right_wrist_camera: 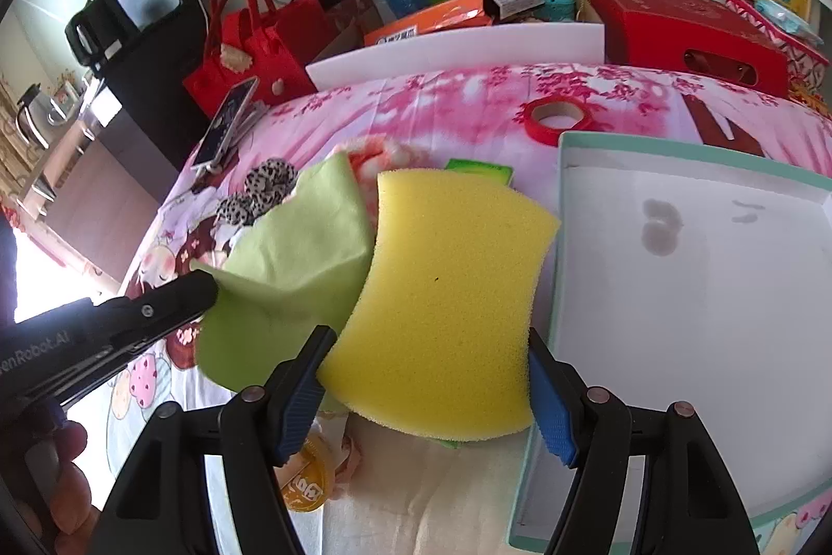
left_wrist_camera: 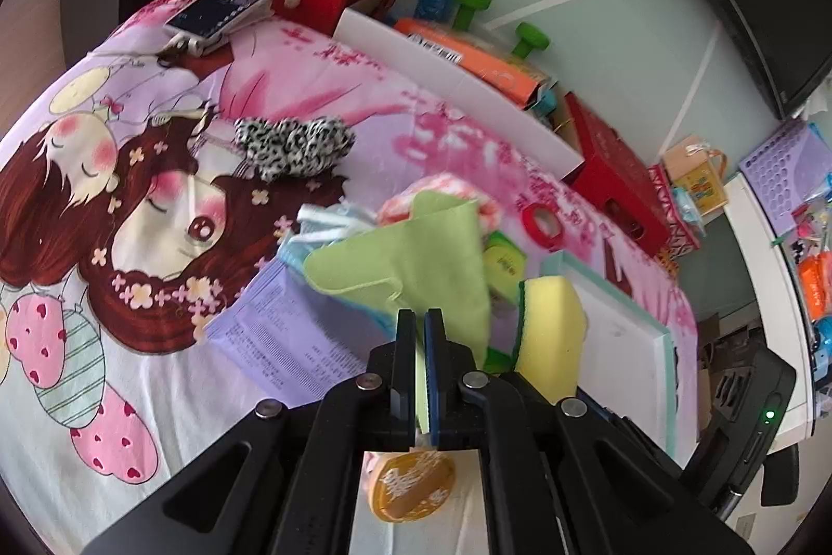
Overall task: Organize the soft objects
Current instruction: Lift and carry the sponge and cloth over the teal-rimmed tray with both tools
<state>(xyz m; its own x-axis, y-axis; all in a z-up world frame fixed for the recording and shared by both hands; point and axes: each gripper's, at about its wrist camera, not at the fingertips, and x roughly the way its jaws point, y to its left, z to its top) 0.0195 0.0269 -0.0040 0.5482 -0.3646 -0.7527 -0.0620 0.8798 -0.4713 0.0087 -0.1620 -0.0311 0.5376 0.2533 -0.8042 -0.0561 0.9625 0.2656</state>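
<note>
My left gripper [left_wrist_camera: 421,321] is shut on a corner of a light green cloth [left_wrist_camera: 416,258], which hangs lifted above the patterned bedsheet. In the right wrist view the left gripper [right_wrist_camera: 205,287] comes in from the left, pinching the same green cloth [right_wrist_camera: 296,253]. My right gripper [right_wrist_camera: 429,339] is shut on a yellow sponge [right_wrist_camera: 447,295] with a green scouring side, held in the air just left of a white box with a teal rim [right_wrist_camera: 561,243]. The sponge [left_wrist_camera: 551,326] overlaps the cloth's right edge. A leopard-print scrunchie [left_wrist_camera: 296,144] and a pink-orange fluffy item [left_wrist_camera: 447,185] lie on the sheet behind.
The white box [left_wrist_camera: 624,336] holds nothing. On the sheet lie a red tape roll [right_wrist_camera: 559,115], a phone on a stand [left_wrist_camera: 229,3], a purple printed packet [left_wrist_camera: 291,326] and an orange-lidded jar [left_wrist_camera: 411,485]. Red bags, boxes and green dumbbells crowd the floor beyond the bed.
</note>
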